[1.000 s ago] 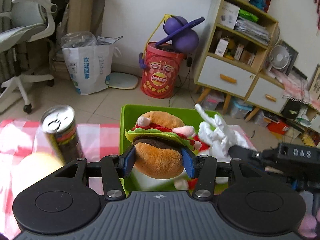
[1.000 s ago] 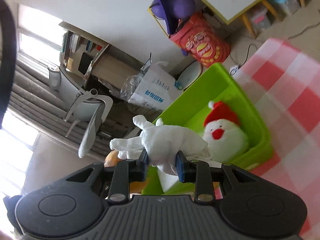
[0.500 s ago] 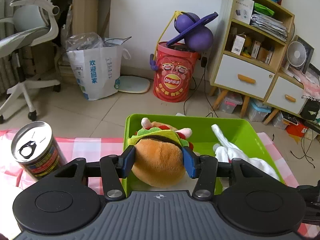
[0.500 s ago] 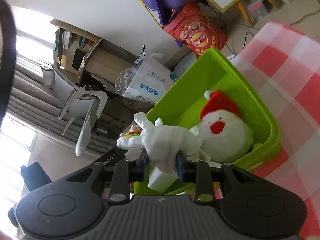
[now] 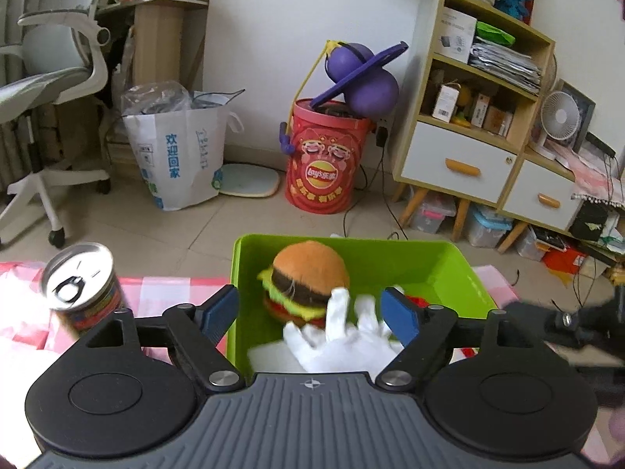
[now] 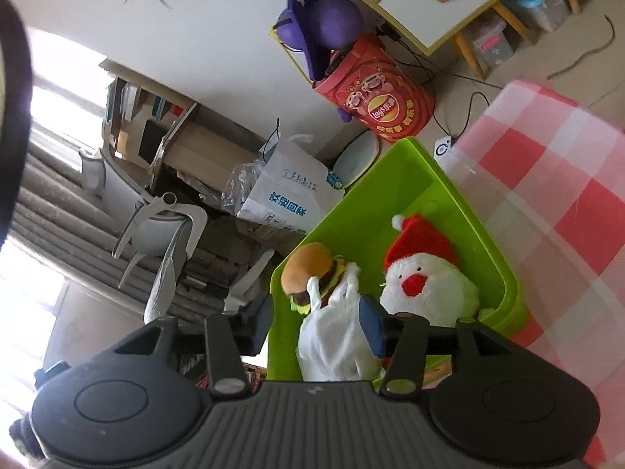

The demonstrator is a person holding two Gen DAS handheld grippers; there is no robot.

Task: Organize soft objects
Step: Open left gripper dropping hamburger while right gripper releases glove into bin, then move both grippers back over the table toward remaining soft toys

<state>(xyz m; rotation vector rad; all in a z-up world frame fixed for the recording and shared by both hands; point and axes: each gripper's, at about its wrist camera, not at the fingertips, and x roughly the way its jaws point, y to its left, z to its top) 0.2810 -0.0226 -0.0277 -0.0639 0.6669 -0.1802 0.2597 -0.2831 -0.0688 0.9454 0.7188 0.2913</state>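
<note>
Left wrist view: your left hand-held gripper (image 5: 310, 310) has just spread apart, burger plush (image 5: 306, 279) free in the green bin (image 5: 449, 265).

Right wrist view: your right hand-held gripper (image 6: 318, 322) has just parted, white plush (image 6: 332, 336) loose between its jaws, beside the Santa plush (image 6: 424, 285).

A lime-green bin (image 5: 449, 269) is sitting on a red-and-white checked cloth (image 6: 547, 195), showing an orange-tan, brown, green and red plush burger (image 5: 308, 281), a plain white plush (image 5: 343, 344) and a white Santa plush (image 6: 425, 285) wearing a red hat. A silver-topped can (image 5: 84, 285) is displaying a red label.
</note>
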